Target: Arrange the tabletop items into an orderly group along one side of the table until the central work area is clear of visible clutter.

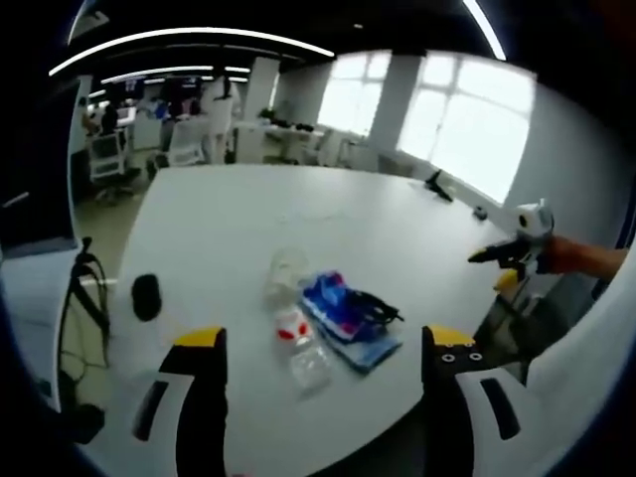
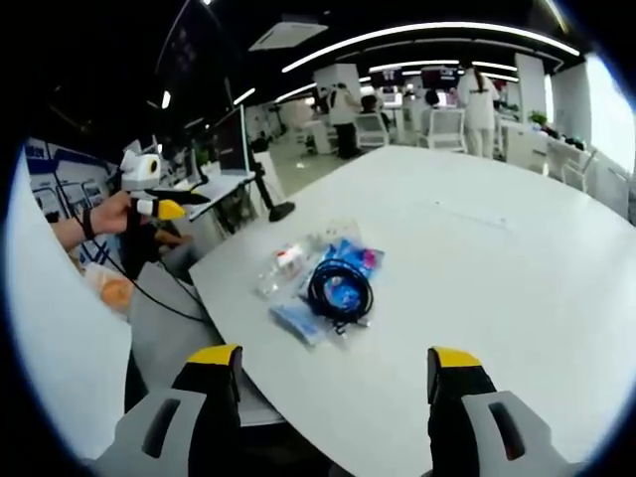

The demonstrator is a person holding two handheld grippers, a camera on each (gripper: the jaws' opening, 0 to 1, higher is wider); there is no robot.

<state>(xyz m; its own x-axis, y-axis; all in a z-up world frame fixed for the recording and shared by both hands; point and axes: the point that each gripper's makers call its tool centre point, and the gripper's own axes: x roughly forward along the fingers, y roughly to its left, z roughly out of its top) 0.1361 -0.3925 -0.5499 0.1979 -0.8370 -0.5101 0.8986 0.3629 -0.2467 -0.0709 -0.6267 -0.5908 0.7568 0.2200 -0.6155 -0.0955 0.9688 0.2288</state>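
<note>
A small cluster lies near one edge of the white table (image 1: pixel 298 204) (image 2: pixel 477 248). It holds a clear plastic bottle (image 1: pixel 301 348) (image 2: pixel 281 264) with a red label, lying on its side. Beside it is a blue packet (image 1: pixel 343 323) (image 2: pixel 298 320) with a coiled black cable (image 1: pixel 373 306) (image 2: pixel 340 288) on top, and a clear cup (image 1: pixel 286 268). My left gripper (image 1: pixel 323 343) hovers open just short of the cluster; from the other side it (image 2: pixel 159 209) appears off the table edge, held in a hand. My right gripper (image 2: pixel 333 358) is open above the table, well back from the cluster, and appears as (image 1: pixel 512 248).
A black oval object (image 1: pixel 146 296) lies alone left of the cluster. A black stand (image 1: pixel 434 186) (image 2: pixel 278 209) sits at the table's edge. Desks, chairs and people fill the office beyond, with windows along one wall. Bare white tabletop spreads wide past the cluster.
</note>
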